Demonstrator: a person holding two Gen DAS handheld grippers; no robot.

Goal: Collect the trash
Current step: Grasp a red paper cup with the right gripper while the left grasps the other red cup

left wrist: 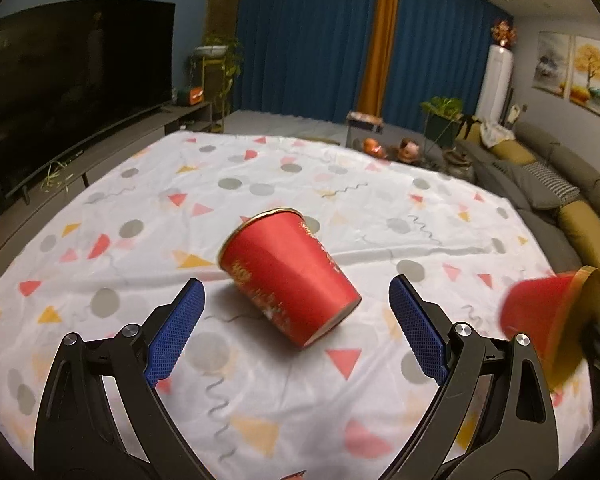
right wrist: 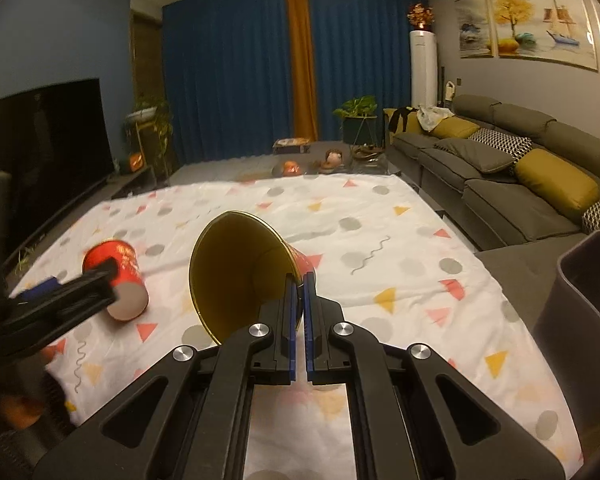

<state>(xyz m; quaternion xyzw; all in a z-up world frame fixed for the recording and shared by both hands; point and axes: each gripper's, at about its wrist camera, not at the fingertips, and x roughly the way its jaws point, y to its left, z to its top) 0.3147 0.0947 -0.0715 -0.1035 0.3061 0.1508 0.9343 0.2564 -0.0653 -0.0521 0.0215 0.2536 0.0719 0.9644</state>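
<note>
A red paper cup (left wrist: pixel 290 276) lies on its side on the patterned white tablecloth (left wrist: pixel 380 208), base toward me. My left gripper (left wrist: pixel 296 292) is open, its blue fingers on either side of the cup, not touching it. The same cup (right wrist: pixel 116 276) and the left gripper (right wrist: pixel 52 304) show at the left of the right wrist view. My right gripper (right wrist: pixel 299 280) is shut on the rim of a second red cup with a gold inside (right wrist: pixel 240 272), held above the cloth. That cup (left wrist: pixel 548 312) appears blurred at the right of the left wrist view.
A dark grey bin (right wrist: pixel 580 320) stands at the table's right edge. A grey sofa with yellow cushions (right wrist: pixel 520 176) runs along the right. A TV on a low stand (left wrist: pixel 72 92) is at the left. Plants and small items stand beyond the table's far edge.
</note>
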